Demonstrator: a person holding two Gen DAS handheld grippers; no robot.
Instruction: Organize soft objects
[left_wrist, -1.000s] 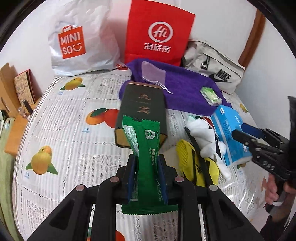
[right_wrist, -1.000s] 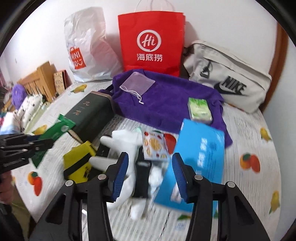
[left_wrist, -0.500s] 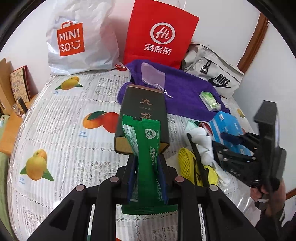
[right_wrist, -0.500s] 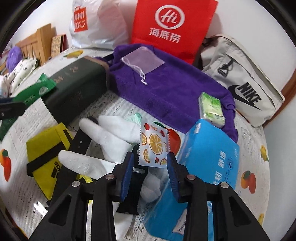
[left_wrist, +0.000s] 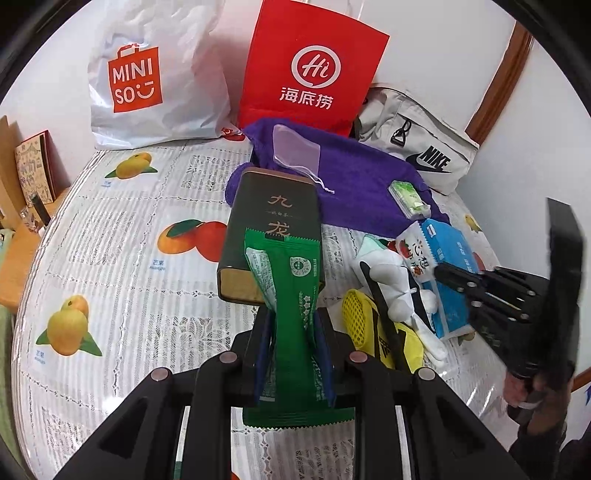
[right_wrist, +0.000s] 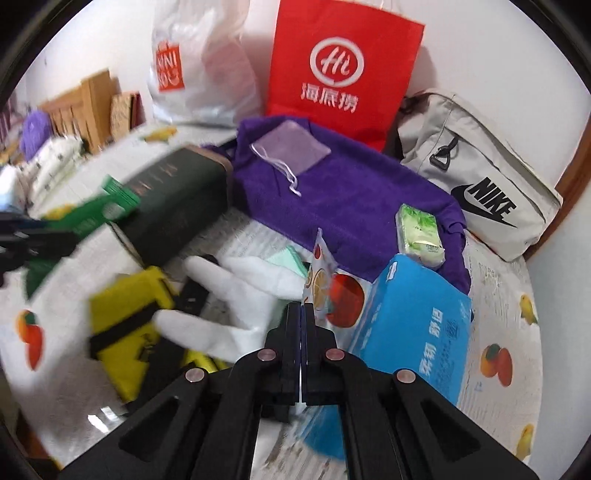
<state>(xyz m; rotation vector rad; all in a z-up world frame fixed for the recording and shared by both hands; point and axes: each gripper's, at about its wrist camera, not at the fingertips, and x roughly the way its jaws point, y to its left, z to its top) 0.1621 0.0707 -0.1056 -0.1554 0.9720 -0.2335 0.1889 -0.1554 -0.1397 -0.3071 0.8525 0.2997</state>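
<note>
My left gripper (left_wrist: 293, 325) is shut on a green snack packet (left_wrist: 295, 280), held upright above the fruit-print bed cover (left_wrist: 122, 258). My right gripper (right_wrist: 301, 308) is shut, pinching the lower edge of a small fruit-print packet (right_wrist: 318, 277) that stands up from its tips. In the left wrist view the same packet (left_wrist: 413, 254) shows at the right gripper's tips. White gloves (right_wrist: 240, 291), a yellow mesh pouch (right_wrist: 125, 321) and a blue tissue pack (right_wrist: 413, 321) lie around it. A purple towel (right_wrist: 351, 192) behind carries a sheer pouch (right_wrist: 291, 151) and a green tissue pack (right_wrist: 419, 230).
A dark green box (left_wrist: 273, 229) lies in front of the left gripper. Against the wall stand a white Miniso bag (left_wrist: 147, 81), a red paper bag (left_wrist: 310, 74) and a grey Nike bag (left_wrist: 421, 147). Wooden furniture borders the bed's left edge (left_wrist: 22, 258).
My right gripper moved onto the fruit-print packet and its jaws went from wide apart to shut on it, tipping it upright. The left gripper kept the green packet in place.
</note>
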